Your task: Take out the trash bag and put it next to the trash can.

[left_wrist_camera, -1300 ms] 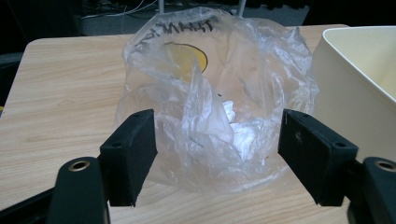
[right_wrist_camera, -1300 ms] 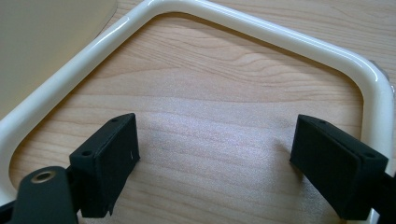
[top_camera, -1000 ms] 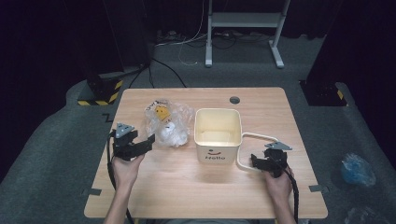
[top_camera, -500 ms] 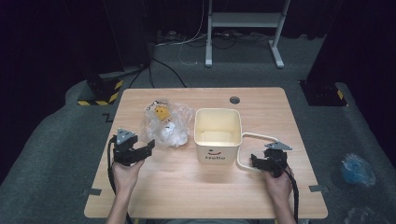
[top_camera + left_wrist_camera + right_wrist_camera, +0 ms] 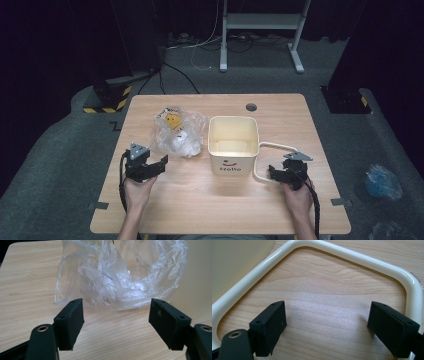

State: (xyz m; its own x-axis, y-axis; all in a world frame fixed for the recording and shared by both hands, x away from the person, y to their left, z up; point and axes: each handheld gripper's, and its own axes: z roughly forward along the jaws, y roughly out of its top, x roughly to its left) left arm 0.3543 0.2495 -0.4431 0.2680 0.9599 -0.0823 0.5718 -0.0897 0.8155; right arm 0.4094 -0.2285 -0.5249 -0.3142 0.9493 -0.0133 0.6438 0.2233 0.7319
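Cream bucket (image 5: 233,145) with "Hello" and a smile on its front

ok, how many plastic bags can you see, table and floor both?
2. A crumpled clear plastic bag lies on the wooden table, left of the cream square bucket. A bluish plastic bag lies on the grey floor at right. Others may be hidden in the dark.

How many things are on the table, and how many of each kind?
Clear plastic bag: 1
Cream bin with its loop handle: 1
Black grippers, left gripper and right gripper: 2
Total: 4
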